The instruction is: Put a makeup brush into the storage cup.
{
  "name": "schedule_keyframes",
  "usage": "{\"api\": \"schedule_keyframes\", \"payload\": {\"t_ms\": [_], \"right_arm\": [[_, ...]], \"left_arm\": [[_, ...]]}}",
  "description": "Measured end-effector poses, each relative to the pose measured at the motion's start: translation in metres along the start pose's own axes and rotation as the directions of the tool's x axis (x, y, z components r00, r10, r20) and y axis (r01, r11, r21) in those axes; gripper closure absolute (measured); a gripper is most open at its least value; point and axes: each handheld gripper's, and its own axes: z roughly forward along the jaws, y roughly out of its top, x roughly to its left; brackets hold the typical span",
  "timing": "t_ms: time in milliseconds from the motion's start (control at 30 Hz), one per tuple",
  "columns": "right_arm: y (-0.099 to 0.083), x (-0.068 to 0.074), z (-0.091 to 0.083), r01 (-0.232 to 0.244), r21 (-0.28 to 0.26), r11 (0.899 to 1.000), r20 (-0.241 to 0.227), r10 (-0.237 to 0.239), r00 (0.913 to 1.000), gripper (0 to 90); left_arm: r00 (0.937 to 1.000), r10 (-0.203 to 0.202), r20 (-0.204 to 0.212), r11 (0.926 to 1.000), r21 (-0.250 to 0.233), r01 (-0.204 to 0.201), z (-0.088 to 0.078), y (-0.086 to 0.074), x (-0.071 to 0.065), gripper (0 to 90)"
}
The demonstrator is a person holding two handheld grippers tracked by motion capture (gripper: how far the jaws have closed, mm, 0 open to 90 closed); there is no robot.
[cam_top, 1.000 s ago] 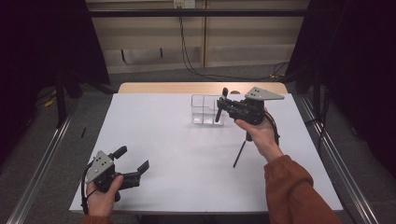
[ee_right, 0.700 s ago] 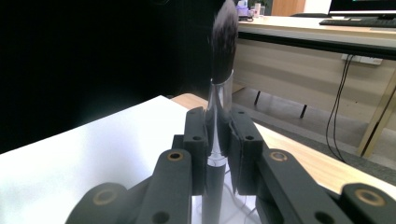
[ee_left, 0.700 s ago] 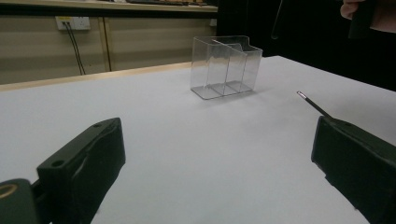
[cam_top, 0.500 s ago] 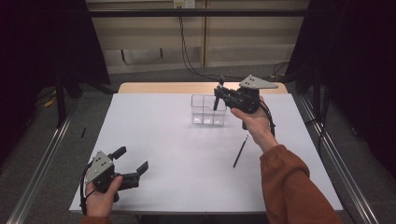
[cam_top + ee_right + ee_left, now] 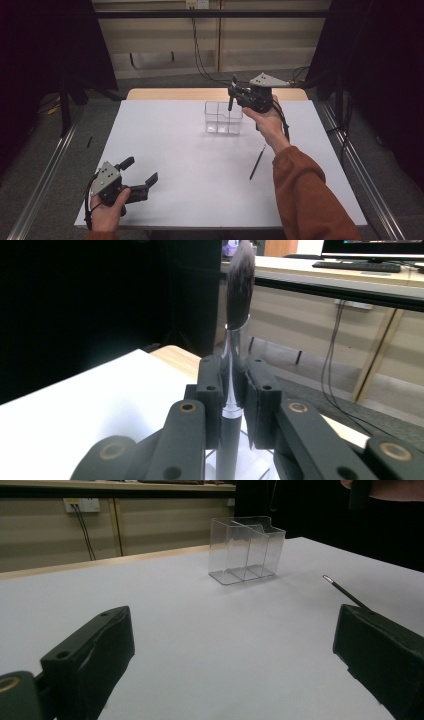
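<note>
Left gripper [image 5: 142, 180] rests near-left on the table [image 5: 165, 150], jaws spread, nothing between them. Right gripper [image 5: 233, 94] pinches a brush [image 5: 235, 315] upright, bristles up — just over the clear holder [image 5: 223, 118], far centre. Best now: keep it vertical, centre over one compartment, lower gently.

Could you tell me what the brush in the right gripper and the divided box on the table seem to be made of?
Brush: dark, soft-looking bristles above a shiny collar, probably polished metal; the black handle's material is unclear. Divided box: clear, glossy, likely acrylic, since the table shows through.
</note>
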Motion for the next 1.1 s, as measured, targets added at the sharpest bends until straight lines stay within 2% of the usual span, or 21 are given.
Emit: {"api": "schedule_keyframes", "payload": {"t_ms": [67, 267, 733, 1100], "right_arm": [[0.001, 0.000, 0.003, 0.010, 0.008, 1.000, 0.005, -0.010, 0.9999, 79.7], [-0.002, -0.007, 0.010, -0.004, 0.015, 1.000, 0.034, 0.003, 0.9994, 79.7], [-0.012, -0.018, 0.013, -0.019, 0.051, 0.999, 0.067, 0.016, 0.9976, 79.7], [-0.026, -0.019, 0.014, -0.044, 0.093, 0.995, 0.054, 0.039, 0.9978, 79.7]], "left_arm": [[0.9999, -0.007, -0.009, 1.0000, -0.005, 0.007, 0.000, 0.000, 0.001, 3.2], [1.0000, -0.004, -0.007, 1.0000, -0.004, 0.004, -0.002, 0.000, 0.002, 3.2], [1.0000, -0.003, -0.006, 1.0000, 0.004, 0.004, -0.001, 0.000, 0.002, 3.2], [1.0000, 0.001, -0.009, 1.0000, 0.004, -0.001, -0.001, 0.000, 0.002, 3.2]]}}
